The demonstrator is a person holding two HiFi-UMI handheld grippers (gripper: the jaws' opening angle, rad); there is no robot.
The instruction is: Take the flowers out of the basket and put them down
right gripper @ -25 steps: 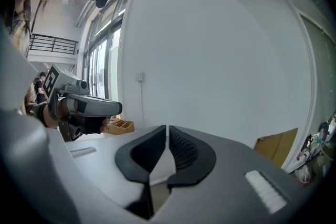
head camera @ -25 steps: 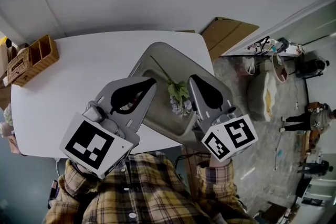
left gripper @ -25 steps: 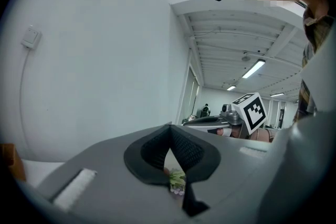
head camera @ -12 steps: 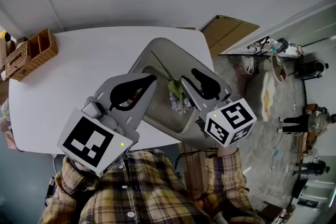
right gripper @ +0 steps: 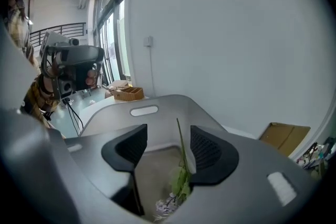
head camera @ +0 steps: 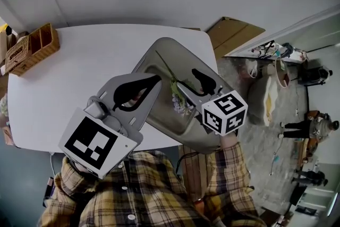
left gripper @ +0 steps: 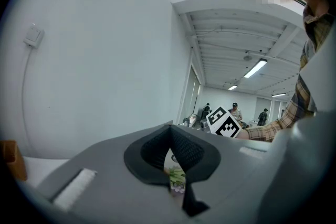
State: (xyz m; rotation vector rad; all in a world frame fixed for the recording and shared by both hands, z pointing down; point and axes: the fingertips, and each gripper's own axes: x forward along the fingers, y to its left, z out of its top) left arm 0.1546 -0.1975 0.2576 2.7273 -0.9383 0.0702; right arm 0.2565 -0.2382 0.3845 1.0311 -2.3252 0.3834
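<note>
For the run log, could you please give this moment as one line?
green-leaved pale-purple flower sprig: lying in grey plastic basket | right hand-held gripper: jaws opening, stem between them | left hand-held gripper: shut, empty

Yellow plaid shirt (head camera: 133,196); grey left tongs (head camera: 154,81) and right tongs (head camera: 187,80), black pads (head camera: 130,94), marker cubes (head camera: 224,112).

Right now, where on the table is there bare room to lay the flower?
Widest bare patch: the white table between the wooden organizer at its far-left corner and the grey basket. Crowded on the right: the flower lies in the basket under the right gripper, jaws opening round its stem.
</note>
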